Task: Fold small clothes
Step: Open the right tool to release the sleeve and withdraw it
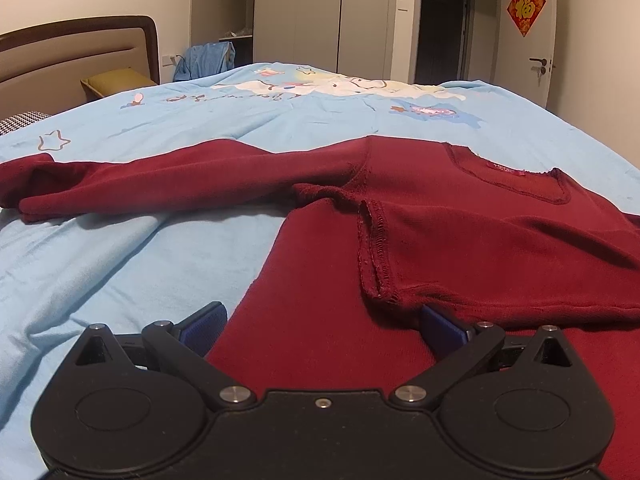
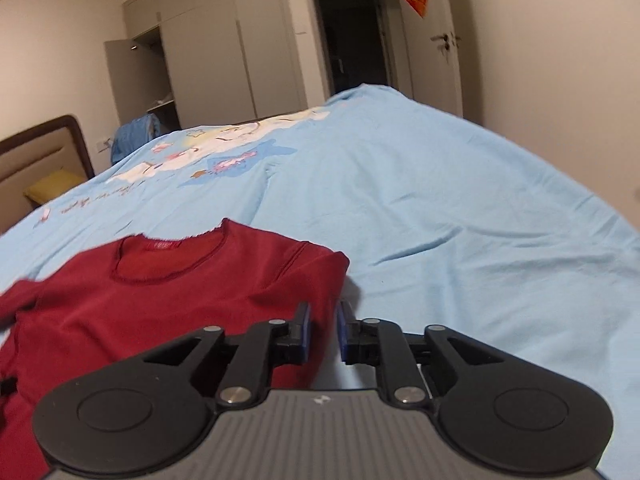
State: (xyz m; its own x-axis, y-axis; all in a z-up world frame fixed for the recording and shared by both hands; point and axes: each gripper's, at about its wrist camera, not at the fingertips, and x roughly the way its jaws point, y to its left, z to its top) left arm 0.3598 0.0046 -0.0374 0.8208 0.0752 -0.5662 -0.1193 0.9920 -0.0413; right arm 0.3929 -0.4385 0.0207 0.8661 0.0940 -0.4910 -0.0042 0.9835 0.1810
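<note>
Label point(image 1: 505, 168) at shirt point(image 1: 460, 220) collar unreadable; left gripper point(image 1: 322, 326) spread wide; right gripper point(image 2: 323, 330) nearly closed, holding nothing.

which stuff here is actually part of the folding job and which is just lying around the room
Part of the job:
- dark red top
- left gripper
- right gripper
- blue bedspread, the folding surface

Just lying about:
- blue garment by the wardrobe
- yellow cushion
- red door decoration

Light-blue cartoon-print bedspread point(image 1: 120, 264), padded headboard point(image 1: 76, 56), grey wardrobe point(image 1: 296, 12).
</note>
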